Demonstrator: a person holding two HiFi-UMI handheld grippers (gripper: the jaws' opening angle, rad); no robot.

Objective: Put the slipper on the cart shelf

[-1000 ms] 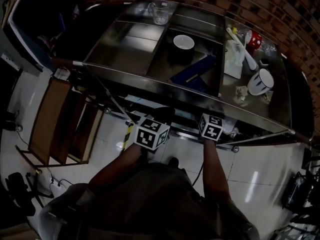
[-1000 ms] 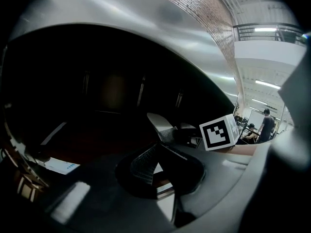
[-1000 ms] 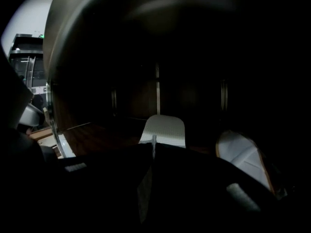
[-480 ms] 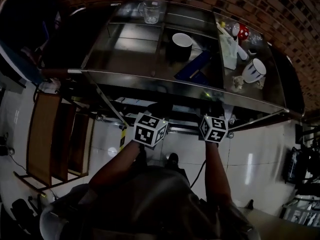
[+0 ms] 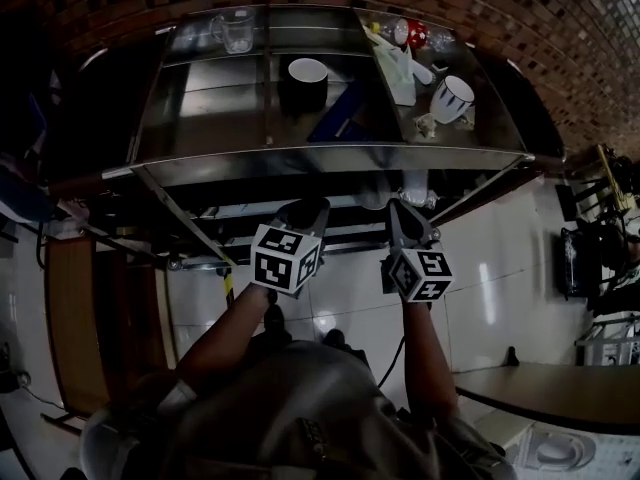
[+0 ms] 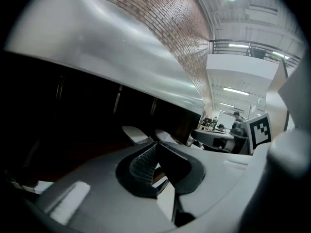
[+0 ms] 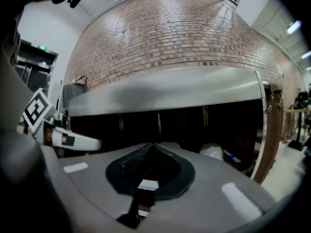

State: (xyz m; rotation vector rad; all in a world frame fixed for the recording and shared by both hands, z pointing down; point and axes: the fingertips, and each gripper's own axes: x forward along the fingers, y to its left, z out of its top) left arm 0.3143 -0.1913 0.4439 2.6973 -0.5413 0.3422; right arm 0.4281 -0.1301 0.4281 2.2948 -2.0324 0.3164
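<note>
Both my grippers, closed and empty, in front of a steel cart.

My left gripper (image 6: 155,142) and right gripper (image 7: 153,147) each have their dark ribbed pads pressed together with nothing between them. Just ahead of the jaws is the smooth, shiny steel edge of the cart (image 5: 330,153), with a rough brick wall (image 7: 165,38) behind it. Beyond both jaw tips, the flat blue slipper (image 5: 340,113) lies tilted on the cart's top shelf, close beside a round black cup (image 5: 305,83) with a white inside.
</note>
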